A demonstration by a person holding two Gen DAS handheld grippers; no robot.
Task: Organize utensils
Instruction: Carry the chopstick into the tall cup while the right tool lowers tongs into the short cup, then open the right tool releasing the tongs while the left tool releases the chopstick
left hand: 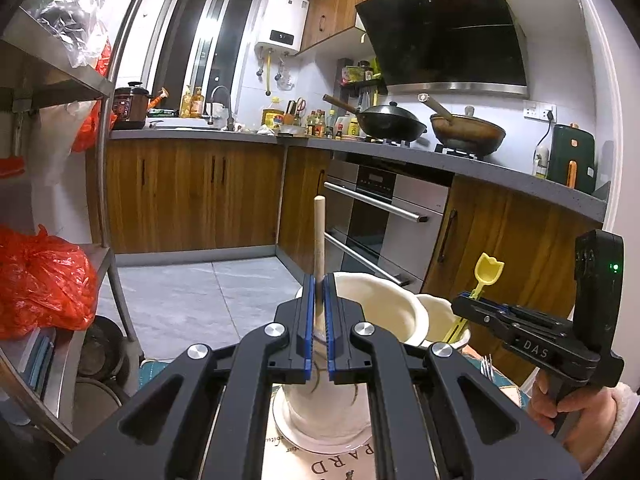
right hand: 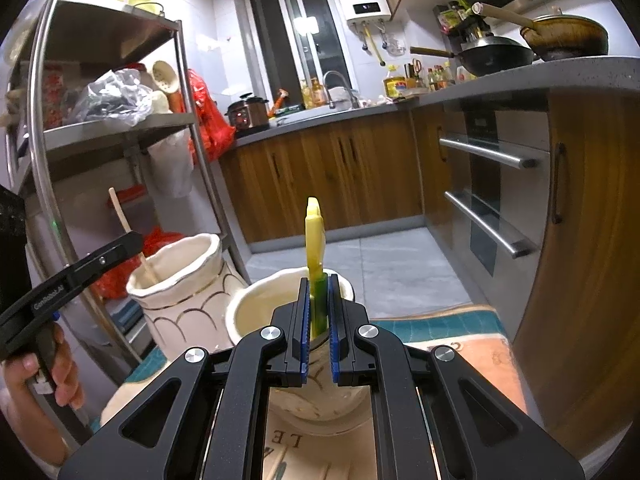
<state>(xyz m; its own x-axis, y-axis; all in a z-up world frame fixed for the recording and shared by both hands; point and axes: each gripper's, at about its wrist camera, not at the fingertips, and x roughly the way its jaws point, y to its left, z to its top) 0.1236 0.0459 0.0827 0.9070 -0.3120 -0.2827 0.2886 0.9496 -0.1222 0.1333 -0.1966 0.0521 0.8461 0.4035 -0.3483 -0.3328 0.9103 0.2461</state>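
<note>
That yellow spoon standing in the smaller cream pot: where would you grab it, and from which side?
Grip the yellow spoon on its narrow stem just above the smaller cream pot, coming in level from the near side. It stands nearly upright, wide scoop end up, so the slim stem fits between flat pads. The right tool already clamps it there.

Glossy glazed ceramic vases (right hand: 188,292); matt wooden handle (left hand: 319,232); smooth yellow plastic utensil (right hand: 315,236); brushed-metal rack (right hand: 120,128).
</note>
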